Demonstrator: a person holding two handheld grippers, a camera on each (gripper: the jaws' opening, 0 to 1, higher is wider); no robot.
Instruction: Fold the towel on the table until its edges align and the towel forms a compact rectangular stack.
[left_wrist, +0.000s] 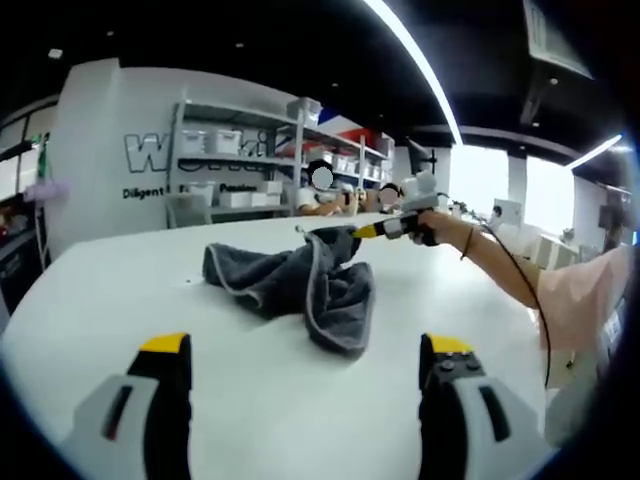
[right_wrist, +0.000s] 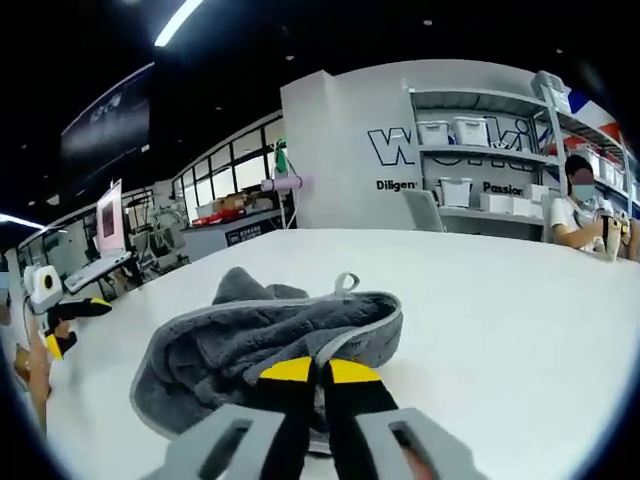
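A crumpled grey towel (left_wrist: 300, 280) is seen mid-desk (left_wrist: 200, 400), pinched at one edge by the right gripper (right_wrist: 319, 372); the left gripper (left_wrist: 305, 350) is held wide apart, empty — a one-sided pull risks bunching, not aligned edges.

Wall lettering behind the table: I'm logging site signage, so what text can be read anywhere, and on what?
"Diligen", cut off by a shelf: white wall.
"Passion": same wall, between the shelves.
Large "W" logo: wall; other letters hidden.
Dark sign: too blurred.
Towel, bins: no text.
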